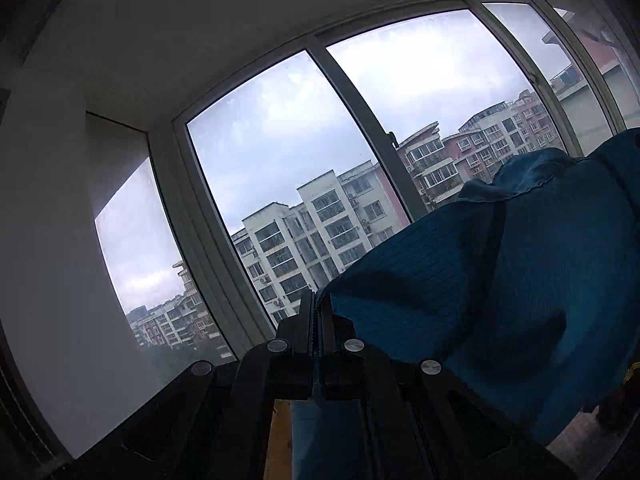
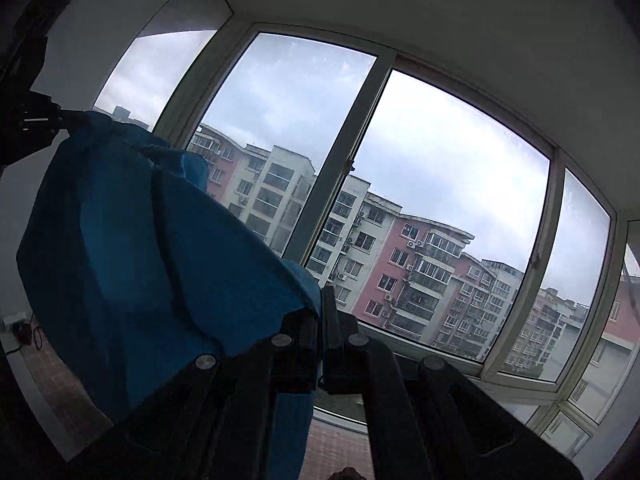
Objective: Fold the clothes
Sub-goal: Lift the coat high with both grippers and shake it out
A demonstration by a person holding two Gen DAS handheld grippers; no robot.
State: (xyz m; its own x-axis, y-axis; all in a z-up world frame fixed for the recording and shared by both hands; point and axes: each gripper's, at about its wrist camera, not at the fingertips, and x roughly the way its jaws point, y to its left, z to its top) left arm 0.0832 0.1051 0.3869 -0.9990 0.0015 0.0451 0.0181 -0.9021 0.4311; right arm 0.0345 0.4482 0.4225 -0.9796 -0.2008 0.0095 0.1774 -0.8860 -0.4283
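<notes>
- Step in hand: you hold the blue garment [image 1: 500,280] aloft before the window [image 1: 280,152], spread between both grippers.
- Left gripper [image 1: 319,308]: jaws clamped on one edge of the cloth.
- Right gripper [image 2: 322,304]: jaws likewise clamped on the cloth (its far end meets the left gripper, up-left in the right wrist view).
- Next, probably: lower it flat, keeping both grips firm.
</notes>
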